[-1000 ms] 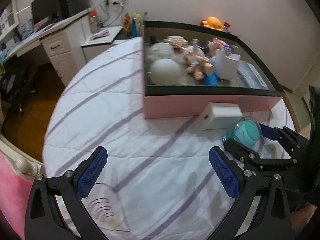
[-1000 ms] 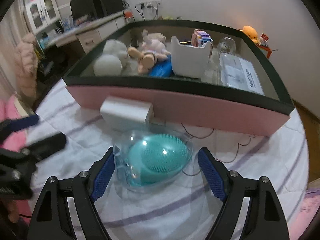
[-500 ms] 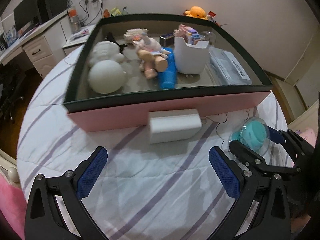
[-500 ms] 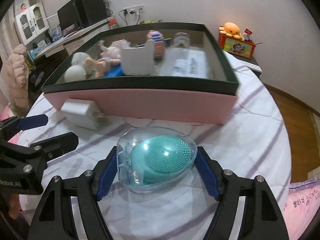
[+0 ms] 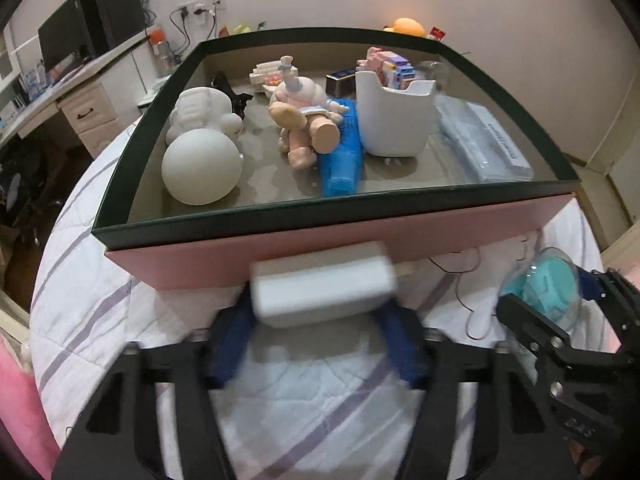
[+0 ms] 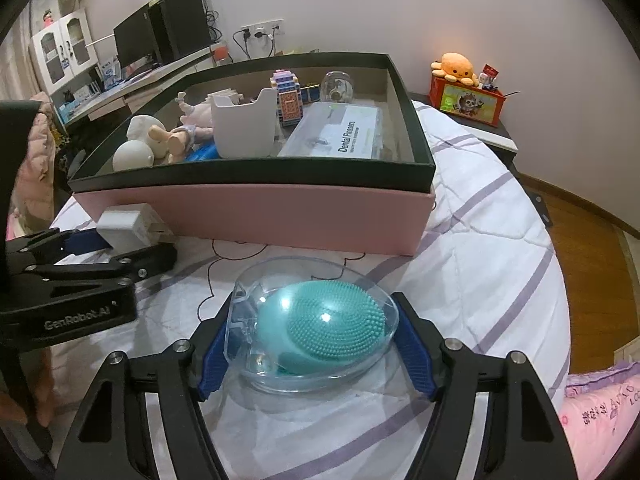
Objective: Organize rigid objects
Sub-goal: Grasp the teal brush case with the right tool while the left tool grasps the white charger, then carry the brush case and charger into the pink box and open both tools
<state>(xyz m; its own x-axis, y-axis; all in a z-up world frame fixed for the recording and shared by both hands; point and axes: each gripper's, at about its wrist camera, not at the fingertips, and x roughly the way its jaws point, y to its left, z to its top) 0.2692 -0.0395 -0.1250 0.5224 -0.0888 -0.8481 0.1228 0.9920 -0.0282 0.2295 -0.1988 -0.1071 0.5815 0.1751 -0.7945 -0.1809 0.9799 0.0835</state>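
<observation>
left tool has just been closing round a blurry white charger, right tool pinches a clear shell with a teal bristly brush.

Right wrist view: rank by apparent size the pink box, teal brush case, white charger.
1. pink box, largest by far.
2. teal brush case, though nearness to the camera inflates it.
3. white charger, smallest, partly hidden by the left gripper.

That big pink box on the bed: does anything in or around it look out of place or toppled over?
Inside the pink box, a doll lies tipped on its side across a blue tube. Two things sit outside on the bedspread: a white adapter between the left gripper pads, and a teal brush in its clear case between the right gripper pads.
</observation>
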